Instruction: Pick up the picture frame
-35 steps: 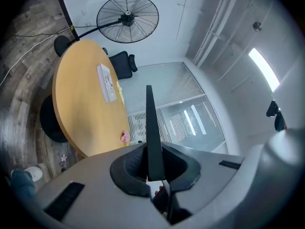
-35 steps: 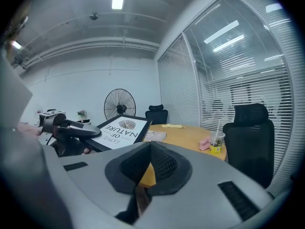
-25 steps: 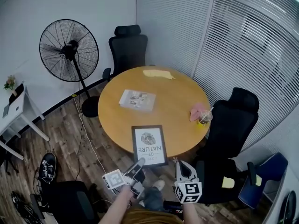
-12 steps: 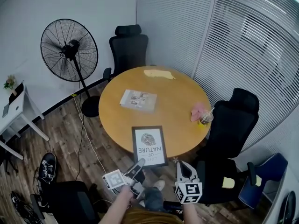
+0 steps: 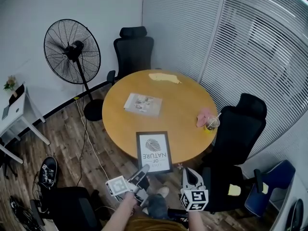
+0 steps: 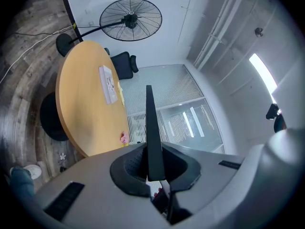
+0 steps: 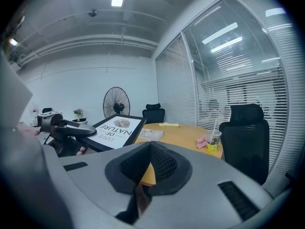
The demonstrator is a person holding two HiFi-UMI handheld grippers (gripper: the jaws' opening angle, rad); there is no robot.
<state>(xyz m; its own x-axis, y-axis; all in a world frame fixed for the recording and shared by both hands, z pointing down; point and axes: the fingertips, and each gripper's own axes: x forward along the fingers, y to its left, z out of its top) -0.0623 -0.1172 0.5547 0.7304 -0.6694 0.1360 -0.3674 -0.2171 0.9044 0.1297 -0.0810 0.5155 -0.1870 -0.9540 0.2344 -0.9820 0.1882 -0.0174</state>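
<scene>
**plank_floor:** what's the room like, and the surface?

**roundtop88:** Small office. Wood-plank floor (image 5: pixel 67 138), a white wall behind and left of the round desk (image 5: pixel 183 114), and slatted blinds (image 5: pixel 250 42) over glass behind and right of it. The desk top is plain light brown wood, mostly bare.

**plank_floor:** ok, what's around the desk, left to right?

**roundtop88:** Well left of it there's a white side table (image 5: pixel 17 112) with a little plant (image 5: pixel 9 84), plus a shoe (image 5: pixel 48 172) on the floor. Then a big pedestal fan (image 5: pixel 72 52), with its cable (image 5: pixel 86 134) trailing over the planks past the desk's left side. There's a black office chair (image 5: pixel 134 49) at the desk's far side. A second black chair (image 5: pixel 240 124) is tight against its right rim, and a blue chair (image 5: pixel 269 186) sits further right.

**plank_floor:** and on the desk?

**roundtop88:** A booklet (image 5: pixel 142 103) left of centre, a yellow cloth (image 5: pixel 163 77) at the far edge, and a pink thing (image 5: pixel 203 115) touching a cup with a straw (image 5: pixel 211 123) at the right edge. The picture frame (image 5: pixel 154 152) is at the near edge, its near end out past the rim. Can't tell if it rests on the top.

**plank_floor:** grippers?

**roundtop88:** The left gripper (image 5: pixel 143 170) is clamped on the frame's near-left corner. The right gripper (image 5: pixel 186 172) is off the desk's near rim, just right of the frame, with its jaws pressed together and empty. The closest obstacle is the second black chair beside it.
</scene>
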